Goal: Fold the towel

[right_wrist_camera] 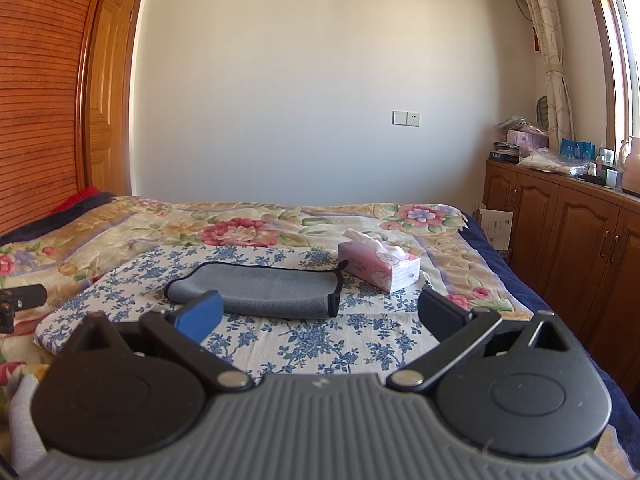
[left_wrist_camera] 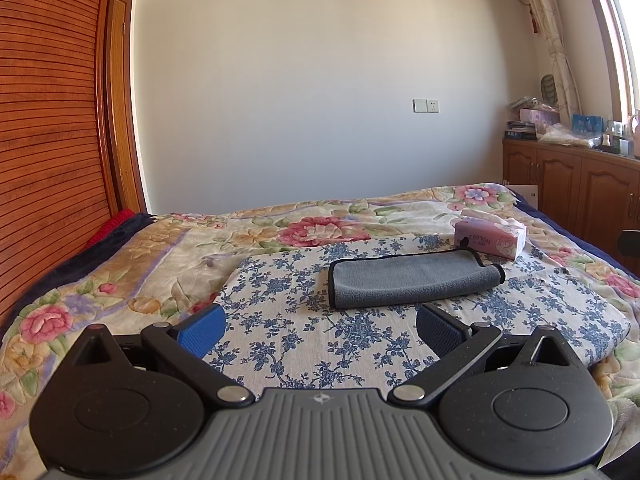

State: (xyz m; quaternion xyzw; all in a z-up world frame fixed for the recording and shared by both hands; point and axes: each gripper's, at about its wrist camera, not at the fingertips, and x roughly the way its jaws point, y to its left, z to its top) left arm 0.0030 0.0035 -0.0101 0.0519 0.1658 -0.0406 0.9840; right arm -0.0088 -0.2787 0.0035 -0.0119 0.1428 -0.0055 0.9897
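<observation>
A grey towel [left_wrist_camera: 412, 278] with black trim lies folded into a long strip on a blue-flowered white cloth [left_wrist_camera: 304, 332] on the bed. It also shows in the right wrist view [right_wrist_camera: 272, 290]. My left gripper [left_wrist_camera: 320, 330] is open and empty, held a little short of the towel's near edge. My right gripper [right_wrist_camera: 320, 316] is open and empty, its left blue pad [right_wrist_camera: 202, 316] in front of the towel's near left part. Neither gripper touches the towel.
A pink tissue box [left_wrist_camera: 490, 236] stands just behind the towel's right end, also in the right wrist view [right_wrist_camera: 378, 266]. A floral blanket [left_wrist_camera: 160, 260] covers the bed. Wooden cabinets [right_wrist_camera: 568, 232] with clutter stand at the right, a wooden wardrobe [left_wrist_camera: 48, 140] at the left.
</observation>
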